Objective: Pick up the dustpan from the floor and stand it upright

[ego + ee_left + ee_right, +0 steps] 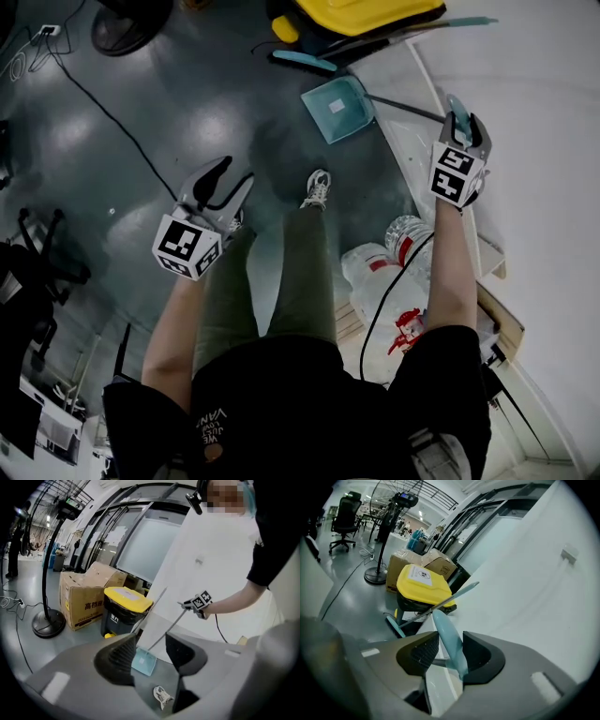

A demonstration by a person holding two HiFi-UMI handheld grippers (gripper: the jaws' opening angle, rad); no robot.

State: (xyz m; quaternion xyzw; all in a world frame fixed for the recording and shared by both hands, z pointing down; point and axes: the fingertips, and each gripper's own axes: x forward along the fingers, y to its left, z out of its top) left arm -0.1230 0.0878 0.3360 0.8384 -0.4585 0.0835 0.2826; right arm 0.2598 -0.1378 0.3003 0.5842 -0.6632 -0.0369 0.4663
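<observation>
The teal dustpan [336,108] stands with its pan on the dark floor and its long handle [405,106] rising to the right, beside a white wall panel [525,112]. The handle's teal grip [449,639] lies between the jaws of my right gripper [462,122], with a gap showing at the left pad, so the gripper [451,654] is open around it. My left gripper [231,178] hangs open and empty over the floor, well left of the dustpan. In the left gripper view the pan [143,661] shows between the jaws, far off, with the right gripper [199,603] at the handle's top.
A black bin with a yellow lid [366,14] stands just behind the dustpan, a teal-handled broom [440,603] leaning across it. Cardboard boxes [84,599] and a fan stand [47,620] stand farther left. Large water bottles [394,272] lie by the person's right leg; a cable [103,103] crosses the floor.
</observation>
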